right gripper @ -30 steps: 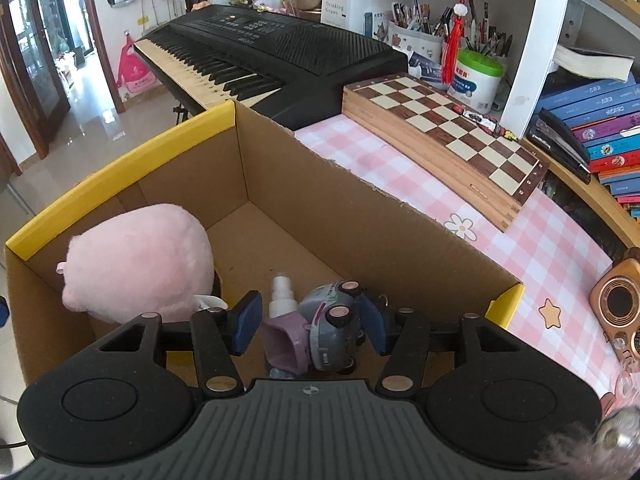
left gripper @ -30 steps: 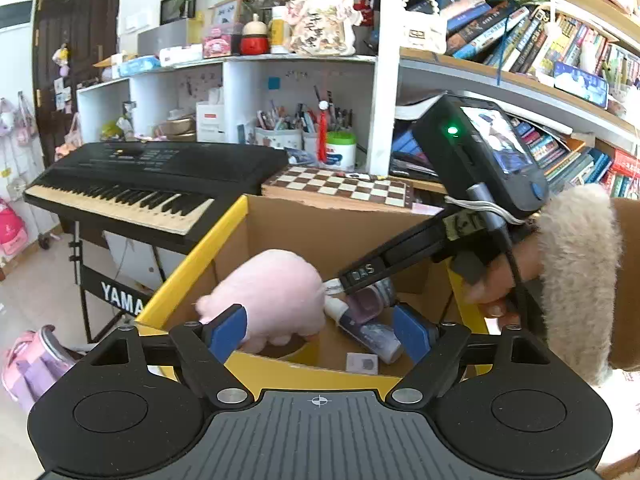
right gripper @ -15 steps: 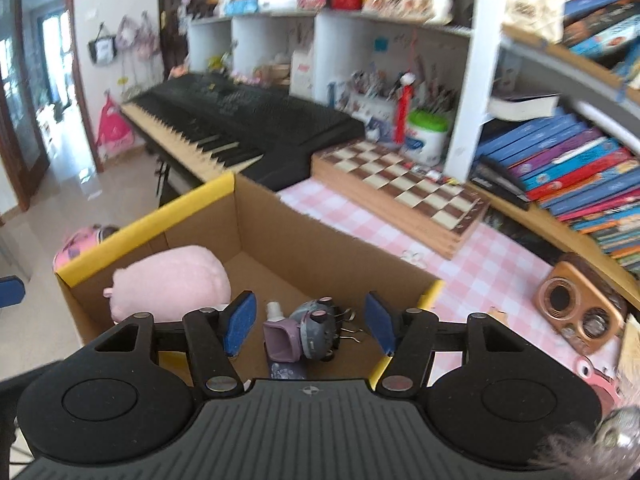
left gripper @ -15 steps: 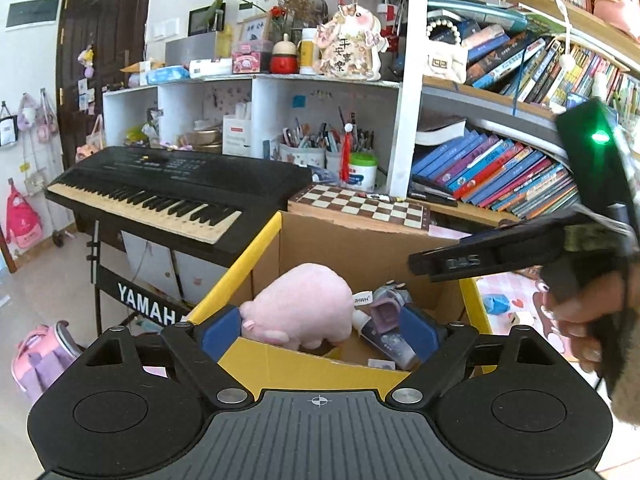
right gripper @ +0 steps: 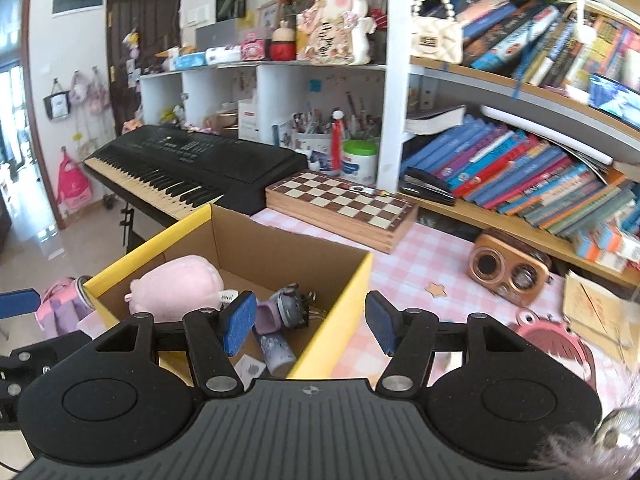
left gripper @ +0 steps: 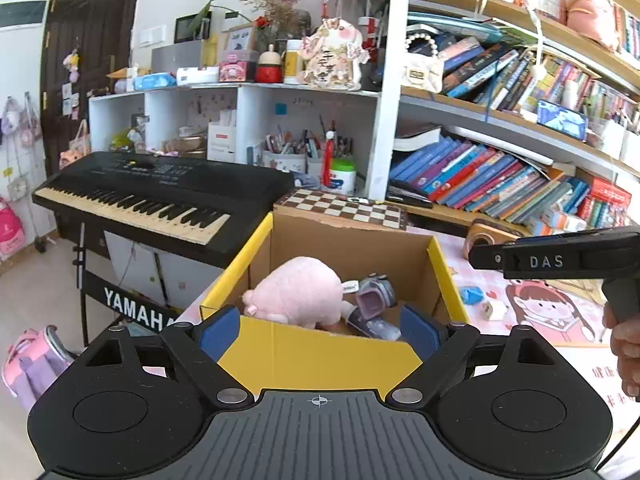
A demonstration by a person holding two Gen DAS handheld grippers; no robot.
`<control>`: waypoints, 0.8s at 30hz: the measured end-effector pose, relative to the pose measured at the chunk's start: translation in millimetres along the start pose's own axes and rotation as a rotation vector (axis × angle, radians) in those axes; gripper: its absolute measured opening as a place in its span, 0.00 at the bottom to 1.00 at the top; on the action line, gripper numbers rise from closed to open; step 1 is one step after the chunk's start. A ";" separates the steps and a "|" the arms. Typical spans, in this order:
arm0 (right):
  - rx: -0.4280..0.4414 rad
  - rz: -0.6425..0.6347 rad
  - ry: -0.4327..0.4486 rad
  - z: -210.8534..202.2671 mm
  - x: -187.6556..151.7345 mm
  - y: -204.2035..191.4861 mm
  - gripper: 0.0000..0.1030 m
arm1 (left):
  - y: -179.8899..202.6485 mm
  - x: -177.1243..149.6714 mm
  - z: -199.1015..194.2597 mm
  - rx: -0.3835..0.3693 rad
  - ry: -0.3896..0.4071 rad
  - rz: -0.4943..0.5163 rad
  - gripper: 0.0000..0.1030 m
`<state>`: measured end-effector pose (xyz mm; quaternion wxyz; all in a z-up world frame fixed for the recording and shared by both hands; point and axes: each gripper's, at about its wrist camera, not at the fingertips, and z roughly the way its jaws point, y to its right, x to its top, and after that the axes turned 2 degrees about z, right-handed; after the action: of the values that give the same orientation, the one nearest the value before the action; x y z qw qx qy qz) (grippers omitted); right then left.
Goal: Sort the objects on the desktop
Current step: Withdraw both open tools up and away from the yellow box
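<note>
A yellow-rimmed cardboard box point(left gripper: 320, 354) point(right gripper: 340, 300) stands on the pink checked desk. Inside lie a pink plush pig point(left gripper: 298, 294) point(right gripper: 178, 286), a small grey-purple toy car point(left gripper: 374, 294) point(right gripper: 286, 308) and a spray bottle point(left gripper: 374, 326) point(right gripper: 276, 350). My left gripper point(left gripper: 320, 330) is open and empty, just short of the box's near wall. My right gripper point(right gripper: 312, 322) is open and empty, above the box's right corner. The right gripper's body shows at the right of the left wrist view point(left gripper: 560, 258).
A chessboard point(right gripper: 340, 204) lies behind the box and a black keyboard point(right gripper: 188, 168) to its left. A brown retro radio point(right gripper: 508, 272), a pink toy point(right gripper: 556, 346), a blue object point(left gripper: 472, 294) and a small white cube point(left gripper: 494, 310) lie on the desk to the right. Bookshelves stand behind.
Both grippers have pulled back and up from the box. The right gripper opened and left the toy car inside the box, then swung right.
</note>
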<state>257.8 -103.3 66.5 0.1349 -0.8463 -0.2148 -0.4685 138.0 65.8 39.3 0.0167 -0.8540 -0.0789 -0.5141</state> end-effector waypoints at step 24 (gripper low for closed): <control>-0.097 0.050 0.018 -86.6 -92.0 -46.8 0.57 | -11.4 -37.7 -56.2 -0.030 -0.013 0.012 0.92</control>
<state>128.1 -121.6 34.9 0.1076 -0.8527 -0.1694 -0.4823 69.7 66.5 32.0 0.0065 -0.8578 -0.0660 -0.5097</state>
